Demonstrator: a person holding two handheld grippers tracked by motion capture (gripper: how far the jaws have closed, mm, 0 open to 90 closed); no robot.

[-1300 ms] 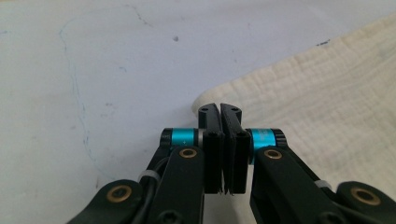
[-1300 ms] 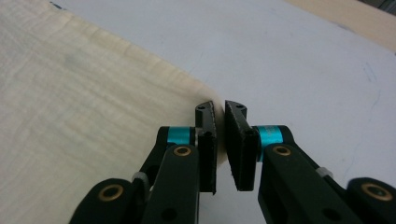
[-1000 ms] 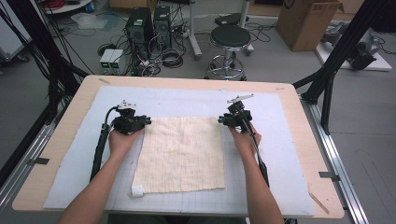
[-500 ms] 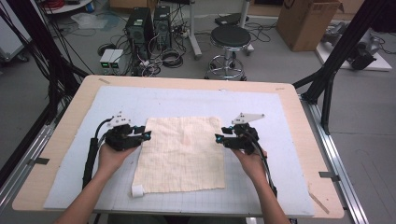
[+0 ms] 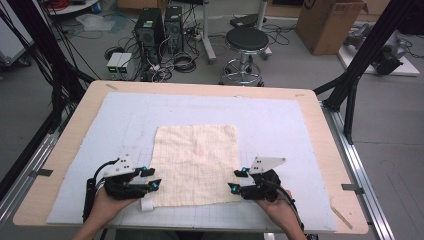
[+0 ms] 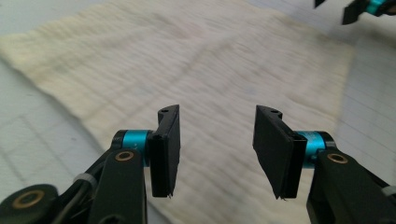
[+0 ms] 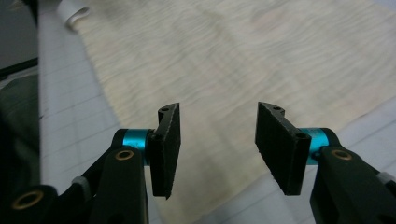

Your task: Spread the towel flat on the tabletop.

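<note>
A cream cloth (image 5: 195, 160) lies flat on the pale mat (image 5: 280, 125), with a small white rolled tag (image 5: 146, 205) at its near left corner. My left gripper (image 5: 151, 179) sits at the cloth's near left edge and points right across it. Its jaws have just been opening and stand open, with nothing between them, over the cloth (image 6: 215, 60). My right gripper (image 5: 238, 180) is at the near right edge and points left. Its jaws have also been opening and stand open and empty over the cloth (image 7: 224, 56). The tag (image 7: 74, 11) shows far off.
The wooden table (image 5: 320, 115) ends close behind both hands. Black frame posts (image 5: 357, 75) stand at the right and left. On the floor beyond are a stool (image 5: 247, 42), computer towers (image 5: 160, 27) and a cardboard box (image 5: 332, 22).
Both hands have drawn back from the cloth's far corners to its near corners. Both pairs of jaws have opened wider. The cloth lies as before.
</note>
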